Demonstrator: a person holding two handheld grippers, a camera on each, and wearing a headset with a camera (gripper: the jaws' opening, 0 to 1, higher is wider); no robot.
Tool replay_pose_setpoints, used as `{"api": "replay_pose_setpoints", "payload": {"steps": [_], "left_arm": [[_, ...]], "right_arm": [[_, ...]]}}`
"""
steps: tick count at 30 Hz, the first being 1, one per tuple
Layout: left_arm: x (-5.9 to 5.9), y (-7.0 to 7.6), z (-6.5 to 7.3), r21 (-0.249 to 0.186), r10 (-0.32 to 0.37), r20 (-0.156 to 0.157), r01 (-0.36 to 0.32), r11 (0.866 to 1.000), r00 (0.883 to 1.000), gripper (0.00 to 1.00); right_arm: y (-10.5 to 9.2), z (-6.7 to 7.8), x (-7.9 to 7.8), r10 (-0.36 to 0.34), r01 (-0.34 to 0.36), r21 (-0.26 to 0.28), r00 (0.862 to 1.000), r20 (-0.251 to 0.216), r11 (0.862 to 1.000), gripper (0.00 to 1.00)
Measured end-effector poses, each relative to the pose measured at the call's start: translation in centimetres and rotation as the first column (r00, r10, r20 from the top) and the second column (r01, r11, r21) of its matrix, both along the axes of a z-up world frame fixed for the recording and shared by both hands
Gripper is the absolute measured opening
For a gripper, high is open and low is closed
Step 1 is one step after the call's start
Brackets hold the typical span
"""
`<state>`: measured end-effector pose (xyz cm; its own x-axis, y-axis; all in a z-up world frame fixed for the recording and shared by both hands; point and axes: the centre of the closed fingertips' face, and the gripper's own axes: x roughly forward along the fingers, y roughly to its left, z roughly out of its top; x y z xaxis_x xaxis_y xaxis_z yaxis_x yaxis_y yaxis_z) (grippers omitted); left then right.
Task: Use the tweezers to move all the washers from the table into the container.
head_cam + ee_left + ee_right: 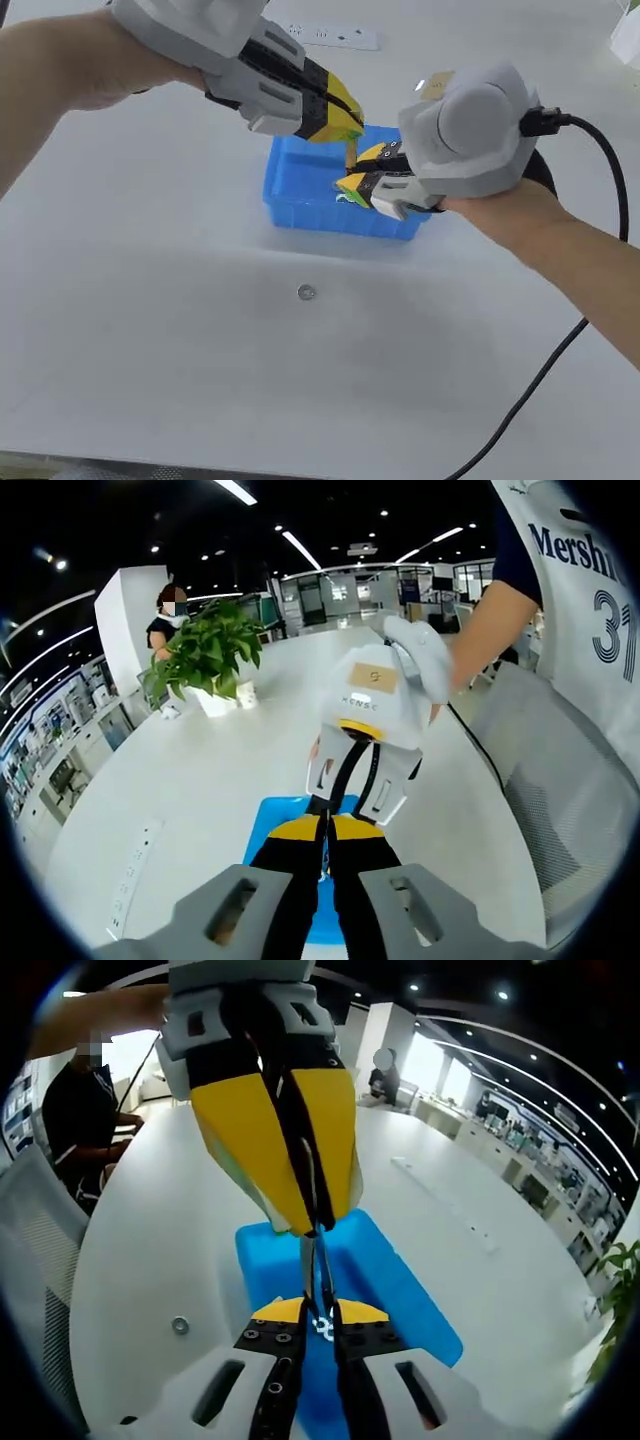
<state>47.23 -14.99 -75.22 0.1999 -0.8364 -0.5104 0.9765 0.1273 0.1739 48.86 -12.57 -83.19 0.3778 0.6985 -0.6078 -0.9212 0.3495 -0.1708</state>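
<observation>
The blue container [300, 190] sits mid-table, and one small metal washer [306, 292] lies on the white table in front of it; the washer [180, 1325] lies left of the container [390, 1280]. My left gripper [343, 118] hangs over the container, shut on the top of the thin tweezers [350, 153], which point down. My right gripper [358, 182] comes in from the right, its yellow tips closed around the tweezers' lower end [312, 1260] above the container. My left gripper [326, 832] faces the right gripper's body [365, 720]. I cannot tell whether the tweezers hold anything.
A white power strip [330, 36] lies at the table's far edge. A black cable [560, 350] trails from the right gripper across the table's right side. A potted plant [205, 650] stands farther off, and people sit nearby.
</observation>
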Motion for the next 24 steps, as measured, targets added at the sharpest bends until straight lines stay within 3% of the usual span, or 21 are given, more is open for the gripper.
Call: {"api": "replay_pose_setpoints", "payload": {"steps": [6, 16, 24], "left_arm": [[0.3, 0.1, 0.4, -0.013, 0.013, 0.008, -0.013, 1.0, 1.0, 0.05], [-0.2, 0.4, 1.0, 0.005, 0.019, 0.024, -0.019, 1.0, 1.0, 0.05], [-1.3, 0.4, 2.7, -0.003, 0.02, 0.052, -0.02, 1.0, 0.998, 0.05]], "right_arm": [[-0.1, 0.5, 0.3, -0.028, 0.028, 0.027, 1.0, -0.005, 0.999, 0.13], [0.1, 1.6, 0.0, -0.028, 0.027, 0.04, 1.0, 0.01, 0.999, 0.14], [0.2, 3.3, -0.8, -0.028, 0.025, 0.056, 0.999, 0.041, 0.998, 0.12]]}}
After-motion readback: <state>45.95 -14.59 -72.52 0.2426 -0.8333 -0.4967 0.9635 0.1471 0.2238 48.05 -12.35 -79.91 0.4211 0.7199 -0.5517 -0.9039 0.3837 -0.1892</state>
